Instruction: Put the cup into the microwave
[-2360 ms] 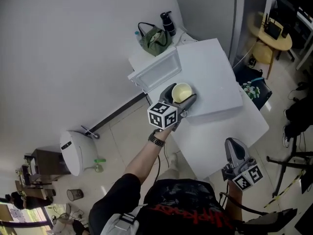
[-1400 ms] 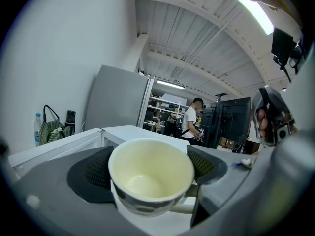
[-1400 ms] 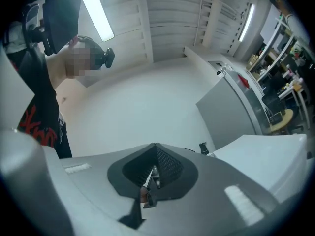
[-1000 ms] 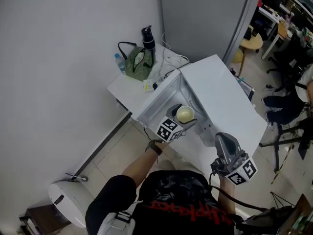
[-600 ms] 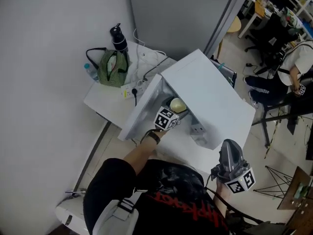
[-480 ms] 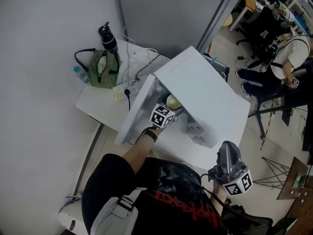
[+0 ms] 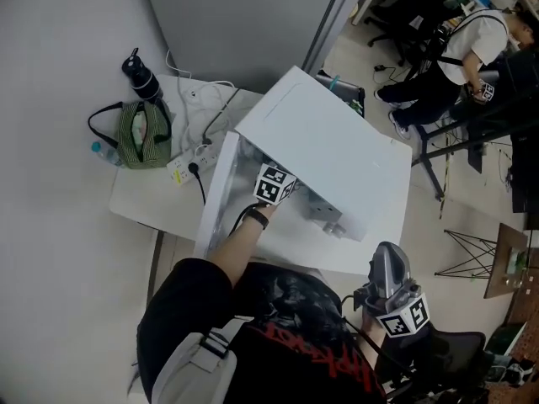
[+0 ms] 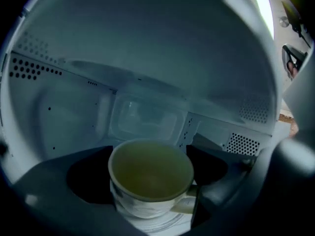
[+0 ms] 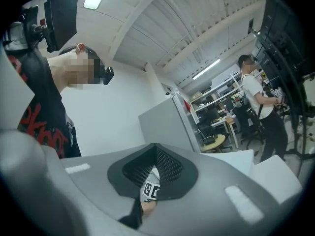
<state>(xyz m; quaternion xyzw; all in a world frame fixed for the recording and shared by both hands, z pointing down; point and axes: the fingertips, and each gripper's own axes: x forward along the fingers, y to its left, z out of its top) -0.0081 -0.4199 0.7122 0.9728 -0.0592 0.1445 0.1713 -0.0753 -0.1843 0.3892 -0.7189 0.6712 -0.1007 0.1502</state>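
Inside the microwave point(image 8: 147, 73), the left tool point(image 8: 150, 200) grips a pale cup point(image 8: 150, 173) between its two jaws, handle pointing right. The cup sits just over the glass plate point(image 8: 157, 226) at the middle; whether they touch is unclear. The right tool point(image 7: 385, 263) hangs closed and empty, well outside.

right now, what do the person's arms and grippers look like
The right gripper is a smooth grey shell with dark mesh-textured jaws; the left gripper looks dark grey too. Each carries a white cube with black square markers. The person wears a black short-sleeved shirt with red print and a dark wristband on the left wrist.
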